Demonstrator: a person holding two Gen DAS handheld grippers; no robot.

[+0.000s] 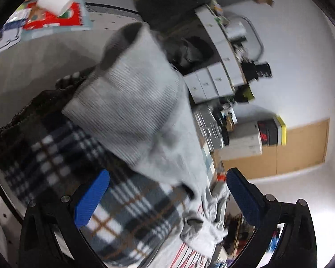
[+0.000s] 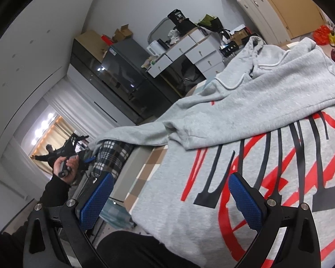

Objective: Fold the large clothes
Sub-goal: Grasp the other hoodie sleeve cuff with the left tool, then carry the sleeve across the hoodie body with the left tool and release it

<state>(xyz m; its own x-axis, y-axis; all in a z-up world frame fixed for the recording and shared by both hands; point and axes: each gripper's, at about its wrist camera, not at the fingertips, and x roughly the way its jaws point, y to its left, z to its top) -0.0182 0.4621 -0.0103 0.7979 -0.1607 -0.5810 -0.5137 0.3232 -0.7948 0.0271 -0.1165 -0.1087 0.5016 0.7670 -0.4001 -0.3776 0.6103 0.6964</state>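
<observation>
Here, the hoodie point(image 2: 245, 111) lies beneath the gaping right gripper point(image 2: 170, 198).

Lived-in home bedroom; white drawer desk point(image 2: 191, 51) piled with clutter, curtained window point(image 2: 44, 131), plaid blanket point(image 1: 78, 167)

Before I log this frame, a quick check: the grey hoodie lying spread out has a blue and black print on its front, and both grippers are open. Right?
Not quite. The print on the grey hoodie is red and black, not blue; the right wrist view shows it. The rest holds: right gripper and left gripper are both open.
</observation>
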